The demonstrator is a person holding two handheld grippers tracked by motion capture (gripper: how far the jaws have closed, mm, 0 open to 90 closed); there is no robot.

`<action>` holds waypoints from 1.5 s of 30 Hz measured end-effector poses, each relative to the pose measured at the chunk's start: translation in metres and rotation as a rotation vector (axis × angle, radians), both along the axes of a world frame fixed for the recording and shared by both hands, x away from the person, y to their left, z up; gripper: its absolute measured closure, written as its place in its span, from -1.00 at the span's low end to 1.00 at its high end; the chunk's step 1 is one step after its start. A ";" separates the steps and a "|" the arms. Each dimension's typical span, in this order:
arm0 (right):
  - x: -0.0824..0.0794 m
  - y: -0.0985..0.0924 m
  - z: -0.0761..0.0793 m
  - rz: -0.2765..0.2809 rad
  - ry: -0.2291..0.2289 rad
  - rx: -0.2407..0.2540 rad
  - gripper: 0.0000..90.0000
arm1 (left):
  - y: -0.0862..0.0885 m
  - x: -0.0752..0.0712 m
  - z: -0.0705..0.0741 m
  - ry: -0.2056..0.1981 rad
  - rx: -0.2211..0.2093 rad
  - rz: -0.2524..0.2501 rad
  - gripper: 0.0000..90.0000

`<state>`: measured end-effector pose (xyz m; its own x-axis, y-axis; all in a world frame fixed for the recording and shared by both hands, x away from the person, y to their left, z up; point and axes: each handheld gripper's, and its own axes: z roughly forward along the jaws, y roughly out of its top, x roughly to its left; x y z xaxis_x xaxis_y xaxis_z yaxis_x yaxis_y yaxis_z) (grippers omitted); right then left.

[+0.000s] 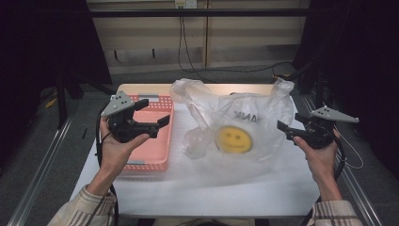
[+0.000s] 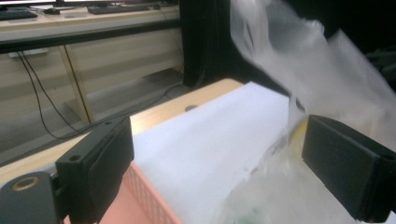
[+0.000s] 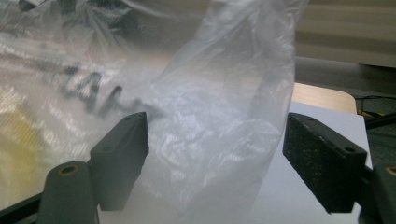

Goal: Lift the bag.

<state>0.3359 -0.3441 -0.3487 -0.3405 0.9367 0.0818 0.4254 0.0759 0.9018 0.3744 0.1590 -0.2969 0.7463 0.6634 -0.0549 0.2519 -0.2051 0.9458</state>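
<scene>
A clear plastic bag (image 1: 235,127) with a yellow smiley face and black letters stands crumpled in the middle of the white table sheet (image 1: 211,188). My left gripper (image 1: 154,111) hovers over the pink basket (image 1: 150,141), left of the bag, jaws wide apart and empty. In the left gripper view the bag (image 2: 317,70) rises past the right jaw of that gripper (image 2: 224,158). My right gripper (image 1: 284,129) is at the bag's right edge. In the right gripper view a fold of the bag (image 3: 224,116) hangs between the spread jaws of the gripper (image 3: 219,154), and the pads do not press on it.
The pink mesh basket (image 2: 140,200) sits at the table's left side. A wooden table edge (image 2: 154,116) runs behind the white sheet. Cables trail on the floor behind the table, and dark frames stand at both sides.
</scene>
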 end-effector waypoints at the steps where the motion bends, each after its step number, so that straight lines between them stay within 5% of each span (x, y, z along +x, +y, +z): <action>1: -0.002 0.000 0.000 0.001 0.002 -0.004 -0.50 | 0.001 -0.002 -0.003 0.008 0.009 -0.002 -0.80; 16: -0.027 0.002 -0.012 -0.007 0.026 -0.023 -0.61 | 0.012 -0.022 -0.046 0.075 0.072 0.019 -0.88; 45: -0.073 0.040 -0.055 0.045 0.124 -0.078 -0.68 | 0.021 -0.077 -0.094 0.132 0.163 -0.012 -0.87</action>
<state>0.2625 -0.3036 -0.4039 -0.3743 0.9257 0.0540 0.5280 0.1649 0.8331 0.2978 0.1798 -0.3913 0.7479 0.6623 -0.0453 0.3681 -0.3569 0.8586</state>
